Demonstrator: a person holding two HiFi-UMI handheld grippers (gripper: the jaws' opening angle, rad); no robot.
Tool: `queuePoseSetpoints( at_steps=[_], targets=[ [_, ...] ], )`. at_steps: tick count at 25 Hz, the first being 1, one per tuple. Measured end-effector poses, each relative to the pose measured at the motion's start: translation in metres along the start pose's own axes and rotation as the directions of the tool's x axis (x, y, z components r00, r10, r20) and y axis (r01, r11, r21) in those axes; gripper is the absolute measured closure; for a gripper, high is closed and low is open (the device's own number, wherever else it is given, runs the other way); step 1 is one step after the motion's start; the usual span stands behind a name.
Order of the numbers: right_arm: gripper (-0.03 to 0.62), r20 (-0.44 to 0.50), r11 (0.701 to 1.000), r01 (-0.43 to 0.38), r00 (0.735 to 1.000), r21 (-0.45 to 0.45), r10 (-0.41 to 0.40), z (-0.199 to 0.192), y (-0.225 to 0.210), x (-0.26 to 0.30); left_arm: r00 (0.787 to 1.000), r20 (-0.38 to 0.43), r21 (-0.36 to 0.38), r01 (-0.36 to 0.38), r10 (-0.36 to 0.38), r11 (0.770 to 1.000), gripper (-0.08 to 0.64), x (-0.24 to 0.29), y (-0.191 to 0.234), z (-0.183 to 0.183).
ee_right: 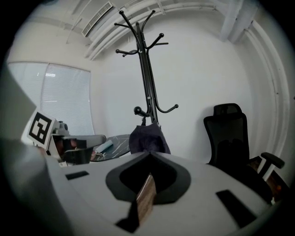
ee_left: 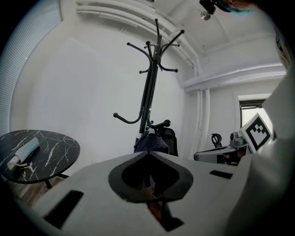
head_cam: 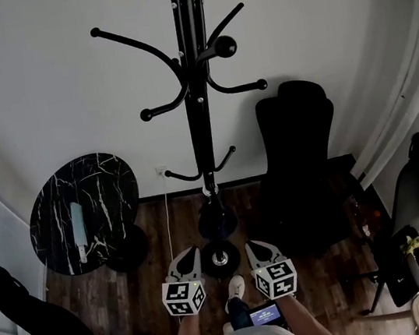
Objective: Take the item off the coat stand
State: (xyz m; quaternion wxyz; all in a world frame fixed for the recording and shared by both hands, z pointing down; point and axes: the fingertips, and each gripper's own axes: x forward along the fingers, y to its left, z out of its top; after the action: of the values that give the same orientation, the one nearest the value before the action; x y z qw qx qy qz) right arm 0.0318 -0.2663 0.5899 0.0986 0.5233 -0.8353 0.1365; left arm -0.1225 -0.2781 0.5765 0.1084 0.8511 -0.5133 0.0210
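White wall (head_cam: 38, 79) and dark plank floor (head_cam: 157, 234) of the room you stand in, seen from above. Centre: the black coat stand (head_cam: 195, 86), upright close to the wall, its curved hooks spread at several heights. Right of it: a black office chair (head_cam: 301, 148). Left of it: a round black marbled surface (head_cam: 102, 187) carrying a pale tube (head_cam: 79, 227). The item (ee_right: 148, 139), a dark fabric bundle, hangs from one of the stand's low hooks, close against the pole and above the base. Nearest you: your left gripper (head_cam: 190, 254) and right gripper (head_cam: 250, 246), held side by side, both aimed at the stand and apart from the item. Each gripper's fingers (ee_left: 83, 179) are clenched tip to tip, with nothing grasped between them.
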Motion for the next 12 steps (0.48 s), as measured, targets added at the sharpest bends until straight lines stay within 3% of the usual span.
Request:
queuePoseSetpoints(
  at_steps=[12],
  targets=[
    [0.578,-0.048,1.000,-0.014,0.999,-0.002,0.014,-0.006,-0.013,0.037,0.997,-0.071,-0.030,0.017,-0.019,0.999,0.538,0.035,0.010,-0.020]
  ],
)
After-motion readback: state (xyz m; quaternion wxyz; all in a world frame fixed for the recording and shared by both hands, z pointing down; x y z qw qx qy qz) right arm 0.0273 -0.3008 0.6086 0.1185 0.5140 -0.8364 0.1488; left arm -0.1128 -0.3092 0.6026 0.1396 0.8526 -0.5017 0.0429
